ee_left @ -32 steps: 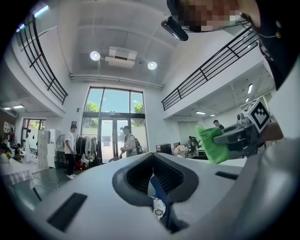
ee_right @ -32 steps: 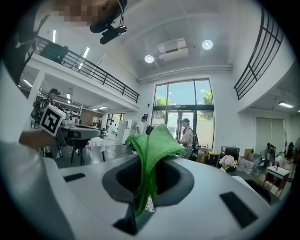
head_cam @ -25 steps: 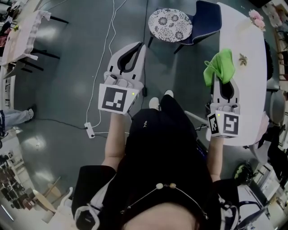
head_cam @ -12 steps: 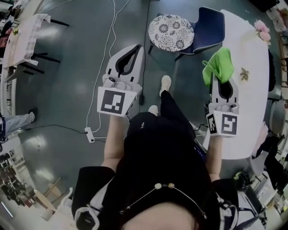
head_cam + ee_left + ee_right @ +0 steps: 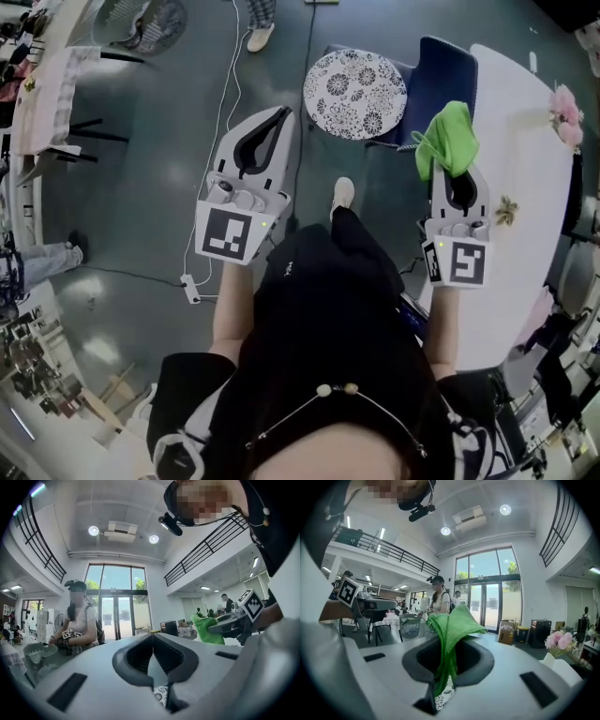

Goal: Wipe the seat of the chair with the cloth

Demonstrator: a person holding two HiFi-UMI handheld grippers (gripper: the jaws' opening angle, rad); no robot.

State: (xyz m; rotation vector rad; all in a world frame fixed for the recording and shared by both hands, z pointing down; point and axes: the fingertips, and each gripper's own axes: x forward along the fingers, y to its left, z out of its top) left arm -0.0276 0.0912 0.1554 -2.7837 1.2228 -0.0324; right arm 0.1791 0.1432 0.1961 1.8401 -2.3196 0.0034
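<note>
Head view: I'm holding my right hand-held gripper (image 5: 450, 171) at the edge of the white oval worktop (image 5: 525, 216), clamping the soft green cloth (image 5: 448, 139). The round black-and-white floral chair seat (image 5: 355, 94) is sitting ahead, apart from the cloth.

Left gripper view: my left hand-held gripper (image 5: 152, 637) is showing its jaws together, with nothing between them.

Right gripper view: the cloth is bunching out of the jaws, long axis along them, pointing forward. I'm judging it light and limp, so pinching a fold should be enough.
</note>
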